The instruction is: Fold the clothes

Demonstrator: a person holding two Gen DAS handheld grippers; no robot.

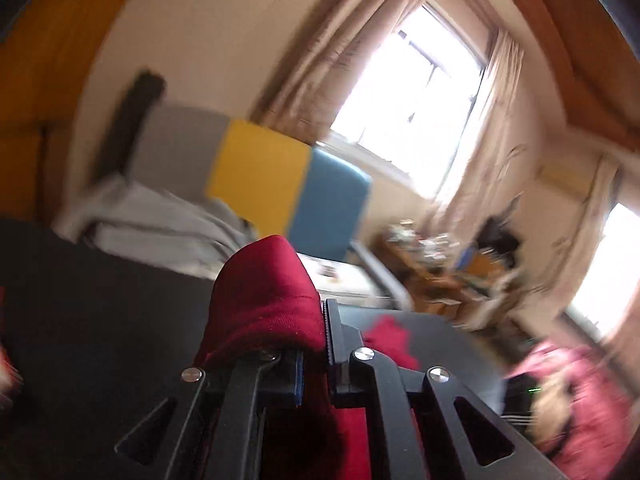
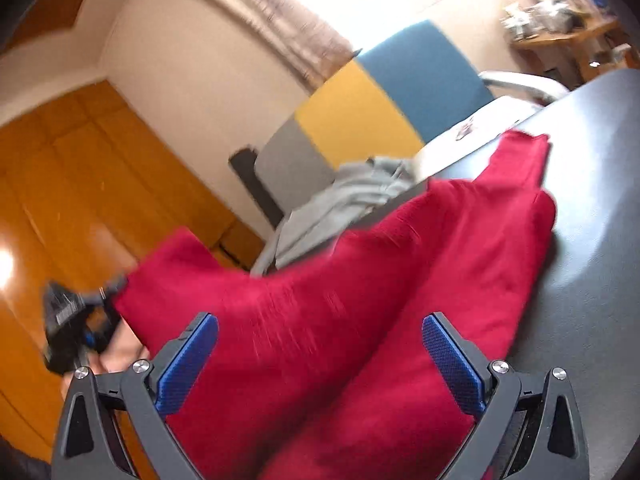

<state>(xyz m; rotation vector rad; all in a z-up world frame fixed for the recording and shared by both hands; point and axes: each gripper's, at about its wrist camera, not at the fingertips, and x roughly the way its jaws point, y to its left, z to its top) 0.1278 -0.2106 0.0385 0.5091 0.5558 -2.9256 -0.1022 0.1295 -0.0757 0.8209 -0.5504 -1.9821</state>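
One soft, limp red garment (image 2: pixel 400 280) sags from the dark table (image 2: pixel 600 200) to the left hand-held gripper (image 1: pixel 316 320), clamped on a bunched edge, so the right hand-held gripper (image 2: pixel 320 360), jaws apart over the cloth, should pinch a hem.

A lived-in home room: curtains (image 1: pixel 316 68) are hanging by a sunlit window (image 1: pixel 416 92), wooden wardrobe doors (image 2: pixel 60 184) standing alongside, a cluttered shelf (image 2: pixel 560 12) showing behind.
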